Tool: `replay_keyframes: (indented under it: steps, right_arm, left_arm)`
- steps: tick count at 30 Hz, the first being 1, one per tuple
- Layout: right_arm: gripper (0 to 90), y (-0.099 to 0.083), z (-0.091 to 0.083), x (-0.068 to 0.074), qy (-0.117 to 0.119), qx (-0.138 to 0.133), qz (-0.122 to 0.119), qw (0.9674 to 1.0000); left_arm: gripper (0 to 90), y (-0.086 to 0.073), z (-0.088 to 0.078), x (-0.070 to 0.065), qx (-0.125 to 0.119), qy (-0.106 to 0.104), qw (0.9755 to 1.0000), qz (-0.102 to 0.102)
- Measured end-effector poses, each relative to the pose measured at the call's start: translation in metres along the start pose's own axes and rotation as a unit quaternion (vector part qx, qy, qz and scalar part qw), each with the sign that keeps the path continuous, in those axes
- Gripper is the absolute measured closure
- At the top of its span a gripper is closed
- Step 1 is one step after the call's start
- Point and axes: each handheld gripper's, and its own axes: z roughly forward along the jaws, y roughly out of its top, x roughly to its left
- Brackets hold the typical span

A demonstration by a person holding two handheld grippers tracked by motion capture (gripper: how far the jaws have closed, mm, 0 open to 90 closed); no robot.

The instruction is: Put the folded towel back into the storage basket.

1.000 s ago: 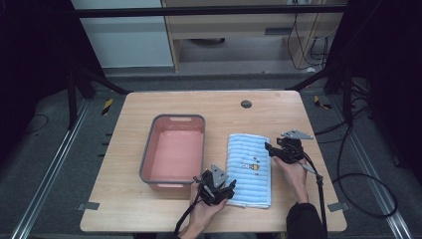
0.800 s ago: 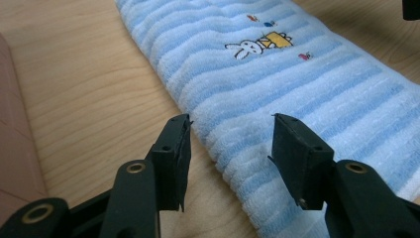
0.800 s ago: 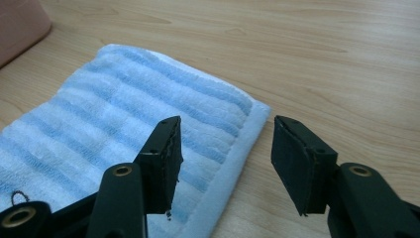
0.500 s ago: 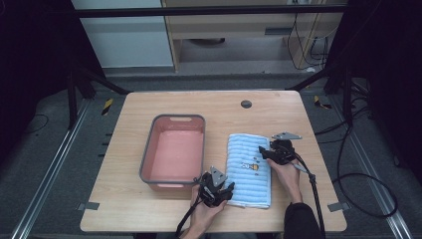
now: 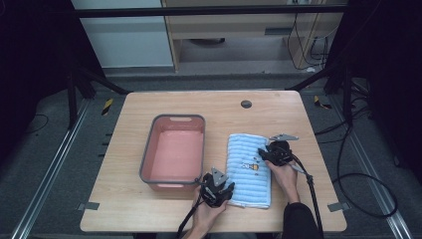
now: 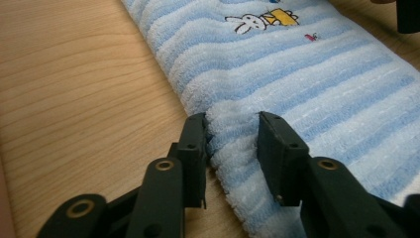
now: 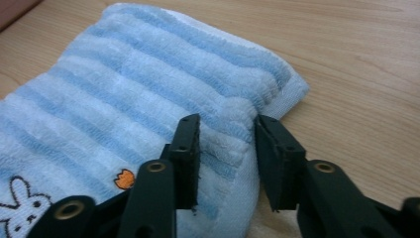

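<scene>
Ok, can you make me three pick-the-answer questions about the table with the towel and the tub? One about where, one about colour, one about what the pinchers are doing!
1. Where does the towel lie?
A. inside the tub
B. on the table, right of the tub
C. on the floor

2. What colour are the towel's stripes?
A. red and green
B. black and yellow
C. blue and white

3. What are the left gripper and right gripper doing?
A. each pinching a fold of towel
B. both hanging above the tub
C. both holding a cup

Answers: 1 B, the high view shows it flat on the wood beside the tub. 2 C, both gripper views show pale blue and white bands. 3 A, cloth bunches between each pair of jaws, which have just been closing.
</scene>
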Motion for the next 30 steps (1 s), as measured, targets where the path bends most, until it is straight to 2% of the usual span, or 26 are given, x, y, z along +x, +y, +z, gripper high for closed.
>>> replay_keyframes:
  steps: [6, 11, 18, 20, 27, 30]
  right_arm:
    - [79.1, 0.001, 0.0, 0.001, 0.016, 0.003, 0.014, 0.9998]
    - [81.3, 0.002, -0.003, 0.002, 0.021, -0.004, 0.011, 0.9997]
    - [81.6, 0.009, -0.021, 0.004, 0.032, -0.036, 0.004, 0.9988]
    - [81.6, 0.011, -0.028, 0.006, 0.034, -0.045, 0.0, 0.9984]
    - [81.9, 0.024, -0.05, 0.016, 0.035, -0.081, -0.02, 0.9959]
    - [82.0, 0.029, -0.057, 0.021, 0.027, -0.087, -0.031, 0.9953]
  left_arm:
    - [76.1, 0.001, 0.0, -0.001, 0.0, -0.007, 0.9999, -0.008]
    - [83.3, 0.001, -0.001, -0.002, -0.003, -0.007, 1.0, -0.006]
    - [84.9, 0.0, -0.01, 0.005, -0.024, -0.031, 0.999, -0.023]
    - [85.0, 0.003, -0.015, 0.007, -0.031, -0.045, 0.9982, -0.025]
    - [85.3, 0.021, -0.037, 0.009, -0.055, -0.049, 0.9972, -0.014]
    - [85.3, 0.027, -0.044, 0.009, -0.06, -0.054, 0.9967, -0.008]
